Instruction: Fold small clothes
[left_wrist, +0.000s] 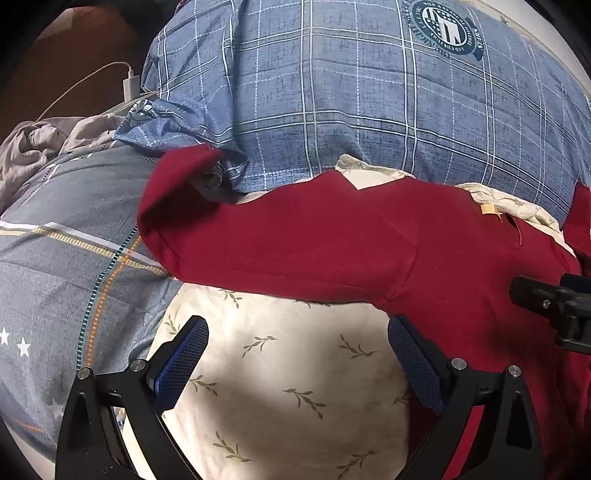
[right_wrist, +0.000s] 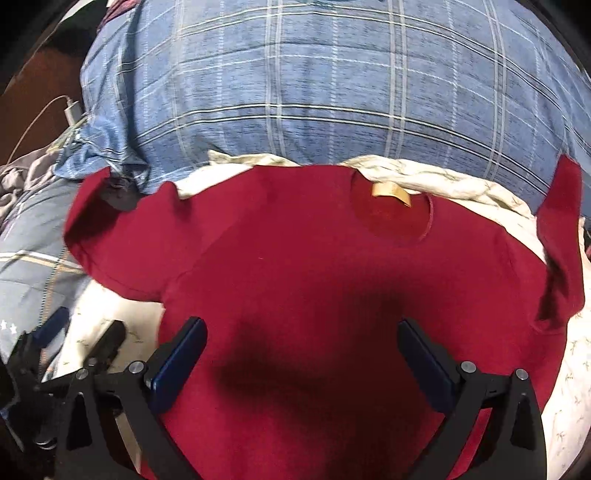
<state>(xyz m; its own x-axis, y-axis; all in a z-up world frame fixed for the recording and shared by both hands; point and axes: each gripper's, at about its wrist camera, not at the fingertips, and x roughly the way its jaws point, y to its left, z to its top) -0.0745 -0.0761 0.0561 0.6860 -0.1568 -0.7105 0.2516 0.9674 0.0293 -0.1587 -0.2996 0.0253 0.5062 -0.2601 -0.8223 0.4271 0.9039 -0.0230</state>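
A dark red T-shirt (right_wrist: 314, 258) lies spread flat on a cream leaf-print cloth (left_wrist: 280, 387), neckline and tan label (right_wrist: 389, 192) towards the far side, both sleeves out. Its left sleeve (left_wrist: 258, 240) stretches across the left wrist view. My left gripper (left_wrist: 297, 332) is open and empty, over the cream cloth just below that sleeve, its right finger at the shirt's side edge. My right gripper (right_wrist: 303, 332) is open and empty above the shirt's chest. The left gripper also shows at the right wrist view's lower left (right_wrist: 77, 343).
A big blue plaid pillow (left_wrist: 351, 92) lies just beyond the shirt. A grey-blue quilt with stars (left_wrist: 62, 258) is on the left, with a crumpled grey garment (left_wrist: 40, 144) and a white charger with cable (left_wrist: 131, 83) beyond it.
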